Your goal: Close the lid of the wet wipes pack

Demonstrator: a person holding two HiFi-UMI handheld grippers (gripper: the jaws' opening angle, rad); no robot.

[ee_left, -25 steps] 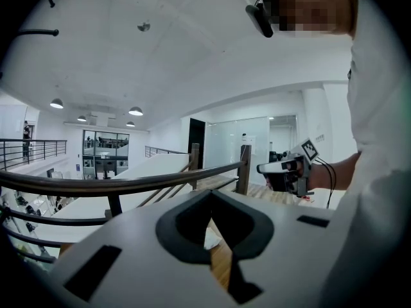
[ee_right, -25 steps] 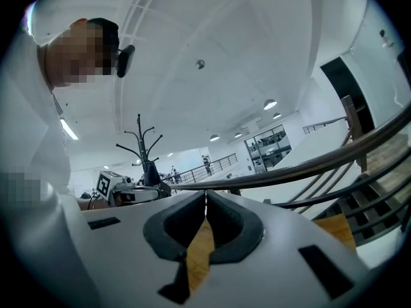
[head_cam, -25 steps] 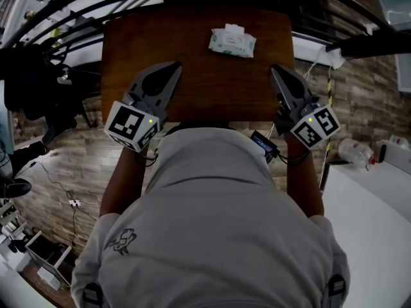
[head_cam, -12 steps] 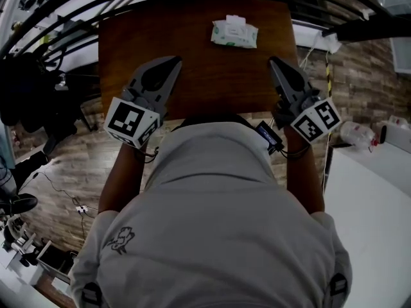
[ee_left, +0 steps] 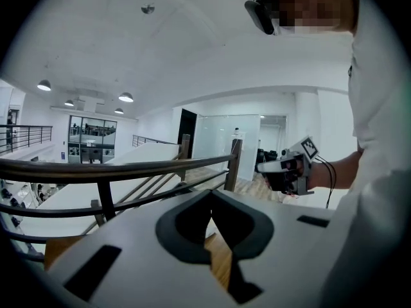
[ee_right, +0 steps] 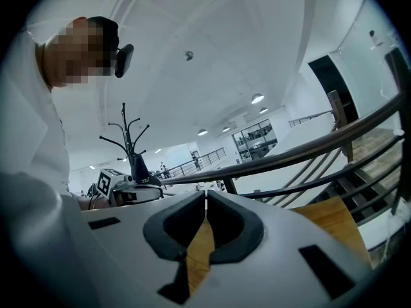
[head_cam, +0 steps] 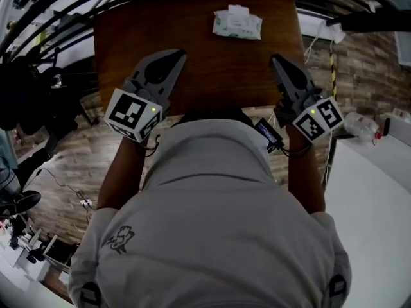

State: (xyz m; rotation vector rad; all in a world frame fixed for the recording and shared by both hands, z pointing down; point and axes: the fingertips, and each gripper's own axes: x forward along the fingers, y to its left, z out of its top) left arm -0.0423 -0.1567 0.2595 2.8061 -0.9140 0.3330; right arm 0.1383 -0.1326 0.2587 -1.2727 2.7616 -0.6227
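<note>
The soft white-and-green plastic wet wipes pack (head_cam: 237, 24) lies at the far end of the brown wooden bench (head_cam: 212, 76), its lid (head_cam: 239, 10) apparently raised. Expect it to be light, yielding and liable to slide, so steady its body and press on the stiffer lid flap. Your left tool (head_cam: 176, 55) and right tool (head_cam: 275, 59) hang over the bench's near end, jaws together, holding nothing; only the head view shows the pack, while the gripper views confirm the jaws meet.
</note>
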